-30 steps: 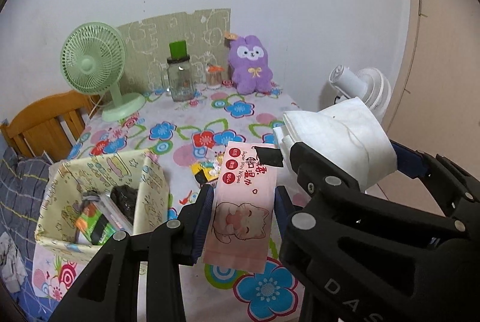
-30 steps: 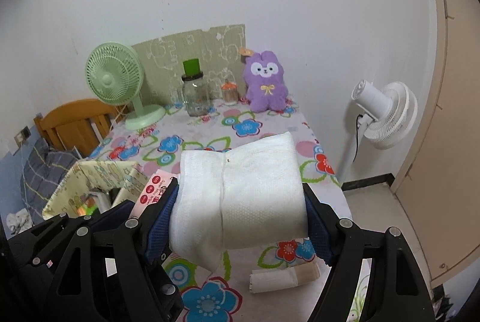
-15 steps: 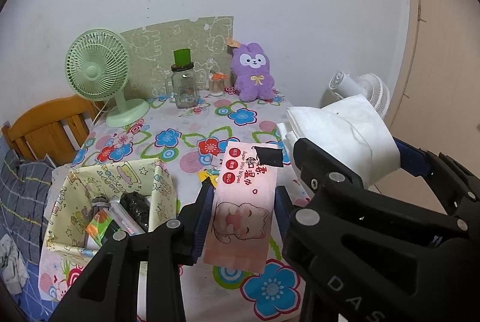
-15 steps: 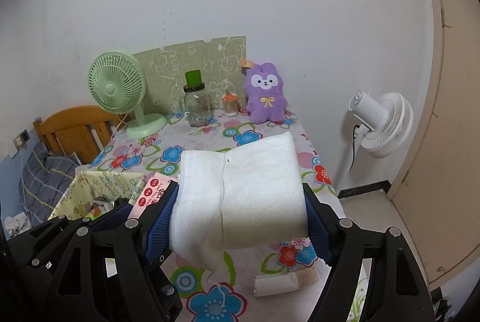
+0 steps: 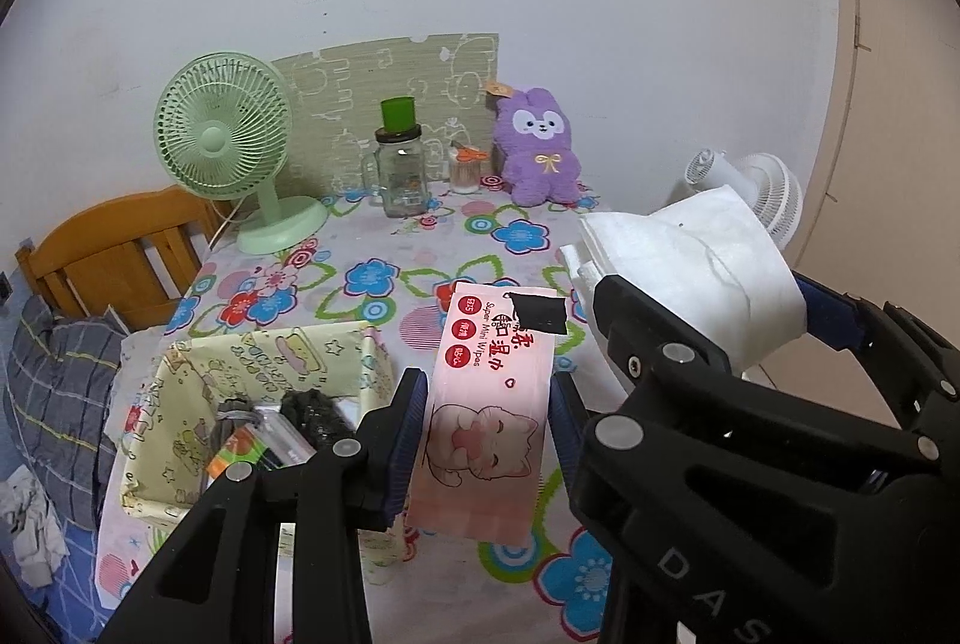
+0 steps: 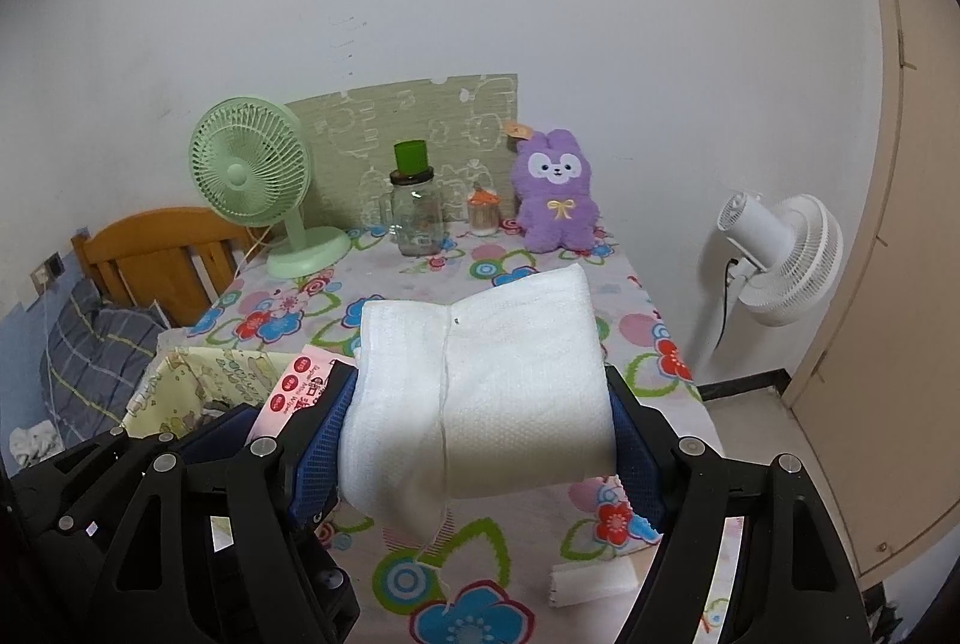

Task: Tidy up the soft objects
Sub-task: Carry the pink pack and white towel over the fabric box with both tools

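The left claw (image 5: 483, 440) grips a pink wipes pack (image 5: 486, 416). The right claw (image 6: 480, 440) squeezes a folded white towel (image 6: 480, 398) above the flowery table (image 6: 420, 296).

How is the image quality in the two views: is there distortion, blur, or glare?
Left wrist view: strong fisheye bending, dark corners; the wipes pack in the left gripper is sharp, lighting soft and even, no glare. Right wrist view: same bending, door frame curves; the towel in the right gripper looks slightly overexposed, its underside shadowed.
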A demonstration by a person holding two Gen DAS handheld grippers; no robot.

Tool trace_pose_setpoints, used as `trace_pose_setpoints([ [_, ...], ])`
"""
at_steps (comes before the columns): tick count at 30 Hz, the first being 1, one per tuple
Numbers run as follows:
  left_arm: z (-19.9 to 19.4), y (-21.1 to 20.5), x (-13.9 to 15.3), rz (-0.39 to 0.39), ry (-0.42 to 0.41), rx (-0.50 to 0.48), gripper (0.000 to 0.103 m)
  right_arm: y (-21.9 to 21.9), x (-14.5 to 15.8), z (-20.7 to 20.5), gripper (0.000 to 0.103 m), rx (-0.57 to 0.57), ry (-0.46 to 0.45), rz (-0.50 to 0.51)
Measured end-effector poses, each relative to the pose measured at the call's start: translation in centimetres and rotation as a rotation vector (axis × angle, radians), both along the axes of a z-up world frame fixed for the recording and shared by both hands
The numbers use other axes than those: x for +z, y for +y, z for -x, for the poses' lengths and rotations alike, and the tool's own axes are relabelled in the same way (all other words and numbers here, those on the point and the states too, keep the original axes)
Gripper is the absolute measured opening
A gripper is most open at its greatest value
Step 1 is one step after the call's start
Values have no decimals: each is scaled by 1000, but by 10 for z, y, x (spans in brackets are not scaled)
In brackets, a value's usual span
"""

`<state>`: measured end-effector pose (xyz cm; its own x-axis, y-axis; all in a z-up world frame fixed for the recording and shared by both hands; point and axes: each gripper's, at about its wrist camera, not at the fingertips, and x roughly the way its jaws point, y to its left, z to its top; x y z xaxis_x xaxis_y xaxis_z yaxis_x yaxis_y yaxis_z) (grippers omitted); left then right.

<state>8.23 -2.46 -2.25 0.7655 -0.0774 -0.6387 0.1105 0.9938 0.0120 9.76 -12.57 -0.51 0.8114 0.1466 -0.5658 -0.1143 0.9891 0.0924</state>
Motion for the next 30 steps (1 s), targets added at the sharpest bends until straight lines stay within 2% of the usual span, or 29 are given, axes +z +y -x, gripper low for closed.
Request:
trace_pose_setpoints([
  [17, -11, 48, -2, -12, -9, 62, 43, 47, -5, -19, 79, 60, 35, -19],
  [30, -19, 93, -15, -20, 12, 115, 43, 95, -17, -34, 79, 123, 74, -12],
])
